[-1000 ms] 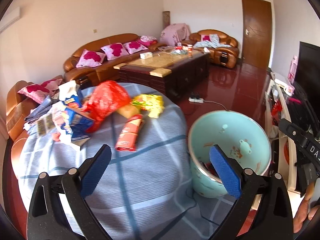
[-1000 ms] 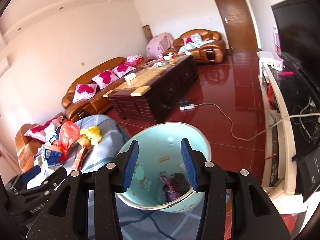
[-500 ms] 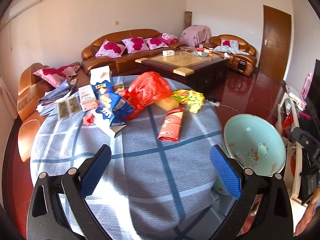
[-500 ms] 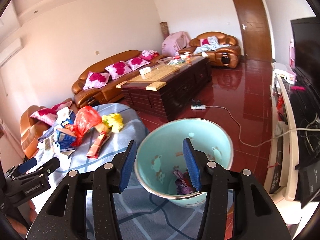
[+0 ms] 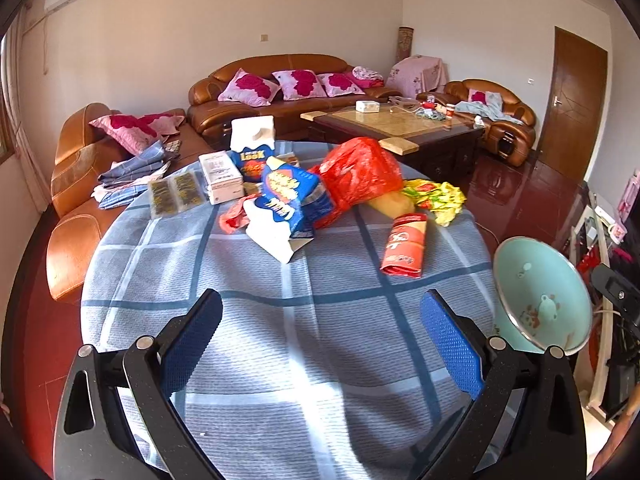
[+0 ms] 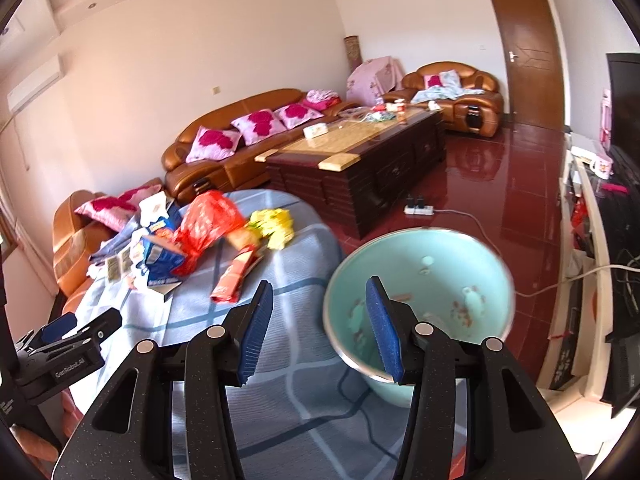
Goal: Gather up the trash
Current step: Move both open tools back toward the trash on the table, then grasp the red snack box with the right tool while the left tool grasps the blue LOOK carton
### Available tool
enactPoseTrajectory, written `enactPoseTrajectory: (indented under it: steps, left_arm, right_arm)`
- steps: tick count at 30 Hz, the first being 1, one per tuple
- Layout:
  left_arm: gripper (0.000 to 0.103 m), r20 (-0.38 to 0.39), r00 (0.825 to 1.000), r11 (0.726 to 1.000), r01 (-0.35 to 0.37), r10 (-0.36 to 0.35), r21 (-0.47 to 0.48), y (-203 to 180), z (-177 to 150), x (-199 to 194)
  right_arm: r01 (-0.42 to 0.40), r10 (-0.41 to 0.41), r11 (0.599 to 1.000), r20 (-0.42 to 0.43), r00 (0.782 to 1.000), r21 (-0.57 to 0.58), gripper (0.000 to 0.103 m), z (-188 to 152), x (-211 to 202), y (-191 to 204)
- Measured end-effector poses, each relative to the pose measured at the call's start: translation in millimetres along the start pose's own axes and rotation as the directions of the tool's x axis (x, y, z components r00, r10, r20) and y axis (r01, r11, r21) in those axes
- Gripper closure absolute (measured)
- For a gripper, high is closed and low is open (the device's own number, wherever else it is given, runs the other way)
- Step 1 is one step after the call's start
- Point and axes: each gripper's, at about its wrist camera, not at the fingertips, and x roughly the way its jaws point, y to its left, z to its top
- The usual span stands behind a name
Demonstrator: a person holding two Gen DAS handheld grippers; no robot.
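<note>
Trash lies heaped at the far side of a round table with a blue checked cloth: a red plastic bag, a blue snack box, a yellow wrapper and a flat red packet. My left gripper hangs wide open over the bare cloth, short of the pile, with nothing between its pads. A mint-green bin stands just off the table's right edge. My right gripper is open and empty, its right finger in front of the bin's rim. The red packet lies ahead on its left.
A dark coffee table and brown sofas with pink cushions stand beyond the round table. A white TV stand with cables runs along the right. A power strip lies on the red floor. Folded cloths and a white box sit at the table's far left.
Both views have swung left. The trash pile now sits in the middle of the left wrist view and the bin has slid to its right edge. The right jaws stand slightly wider.
</note>
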Motion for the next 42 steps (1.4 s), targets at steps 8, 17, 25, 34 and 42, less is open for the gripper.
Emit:
enactPoseTrajectory:
  steps: [8, 17, 25, 34, 42]
  left_arm:
    - [0.006, -0.042, 0.997, 0.996, -0.06, 0.058, -0.065, 46.0, -13.3, 12.1]
    - [0.006, -0.071, 0.993, 0.987, -0.105, 0.097, -0.119, 78.3, -19.4, 18.1]
    - [0.006, -0.075, 0.993, 0.989, -0.101, 0.093, -0.111, 75.0, -19.9, 18.8]
    - [0.006, -0.094, 0.992, 0.987, -0.093, 0.081, -0.13, 83.7, -22.2, 26.9]
    - [0.007, -0.094, 0.994, 0.988, -0.073, 0.06, -0.133, 94.0, -18.4, 41.3]
  right_arm:
    - [-0.043, 0.042, 0.999, -0.029, 0.999, -0.014, 0.052, -8.1, 11.3, 25.8]
    - [-0.072, 0.071, 0.997, -0.057, 0.996, -0.012, 0.052, -15.5, 22.4, 40.8]
    - [-0.081, 0.081, 0.997, -0.062, 0.995, -0.005, 0.052, -16.5, 24.4, 41.9]
    - [-0.063, 0.062, 0.998, -0.075, 0.995, -0.007, 0.052, -20.0, 32.9, 35.7]
    - [-0.049, 0.05, 0.999, -0.119, 0.992, 0.005, 0.052, -21.7, 66.3, 39.1]
